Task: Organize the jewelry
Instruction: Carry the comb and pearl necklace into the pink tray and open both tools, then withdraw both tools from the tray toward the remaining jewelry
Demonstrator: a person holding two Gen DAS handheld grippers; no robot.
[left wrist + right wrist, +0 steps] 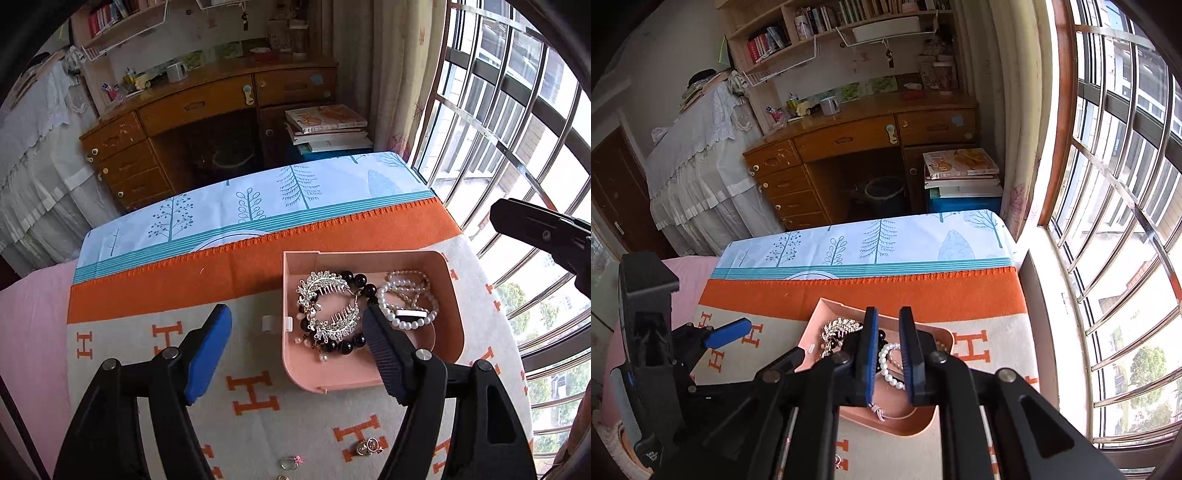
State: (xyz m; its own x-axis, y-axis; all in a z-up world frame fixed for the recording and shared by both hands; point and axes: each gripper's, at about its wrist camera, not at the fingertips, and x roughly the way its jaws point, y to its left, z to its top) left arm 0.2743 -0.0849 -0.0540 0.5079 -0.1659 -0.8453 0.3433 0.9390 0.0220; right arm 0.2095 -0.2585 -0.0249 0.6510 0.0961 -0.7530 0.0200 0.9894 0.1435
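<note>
A pink tray (452,302) sits on the orange-and-cream cloth. It holds a rhinestone hair comb (328,306), a black bead bracelet (354,280) and white pearl bracelets (410,310). My left gripper (297,354) is open above the tray's near left corner, empty. My right gripper (889,354) hovers above the tray (923,424) with a narrow gap between its pads; nothing is held. Pearl bracelets (888,363) show through that gap. Small rings (290,463) and a gold charm (367,447) lie on the cloth near me.
A small white clip (269,324) lies just left of the tray. The bed ends at a barred window (517,147) on the right. A wooden desk (207,110) and stacked books (328,127) stand beyond the bed's far edge.
</note>
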